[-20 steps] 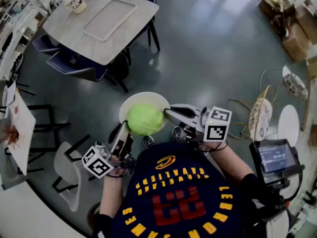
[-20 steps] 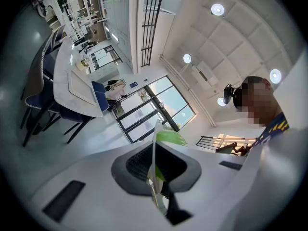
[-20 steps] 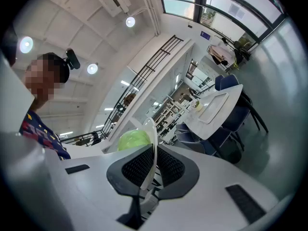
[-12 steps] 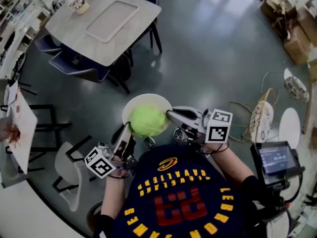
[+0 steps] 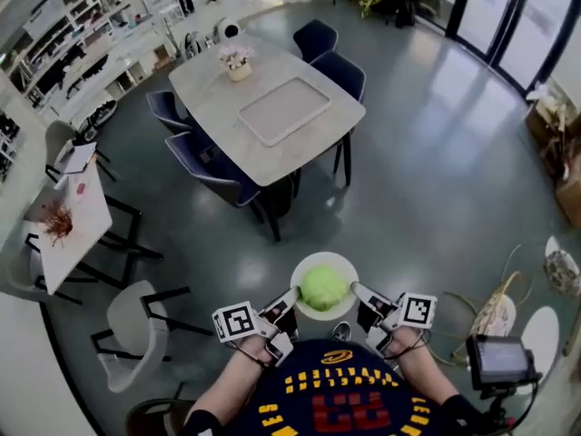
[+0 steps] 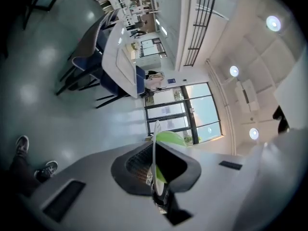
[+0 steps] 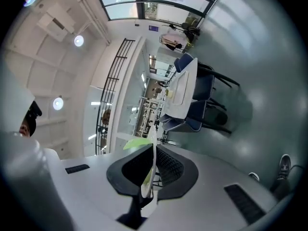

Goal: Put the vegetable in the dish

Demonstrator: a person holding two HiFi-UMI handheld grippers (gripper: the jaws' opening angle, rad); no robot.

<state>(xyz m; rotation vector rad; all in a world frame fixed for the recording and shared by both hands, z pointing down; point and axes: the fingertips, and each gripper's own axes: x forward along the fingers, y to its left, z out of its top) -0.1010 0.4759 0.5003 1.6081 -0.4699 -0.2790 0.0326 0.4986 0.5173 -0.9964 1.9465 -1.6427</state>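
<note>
1. Shows a round, pale-green vegetable [image 5: 322,287], cabbage-like, already lying in the middle of a white dish [image 5: 313,262] and filling most of its well.
2. Keeps nothing else in that dish; no second container in use.
3. Carries the dish in the air above the grey floor [image 5: 436,171], close in front of the person's chest.
4. Pinches the dish's left rim with the left claw [image 5: 290,298], clenched on it: seen edge-on between both jaws in the left gripper view, with green just beyond.
5. Pinches the opposite rim with the right claw [image 5: 357,291], clamped the same way, the thin edge again caught between the two jaws.
6. Judged for handling: probably a firm, fairly dense head with smooth leaves, free to roll, checked only by the shallow wall. Better left alone and moved by way of the dish than squeezed directly.
7. Judged likewise: likely a stiff, glazed, slick dish, breakable on that hard floor. Offers the pads little bite at so thin a rim, so calls for level carrying and an even pinch at both sides.
8. Looks finished as to placing; only a safe set-down seems left.
</note>
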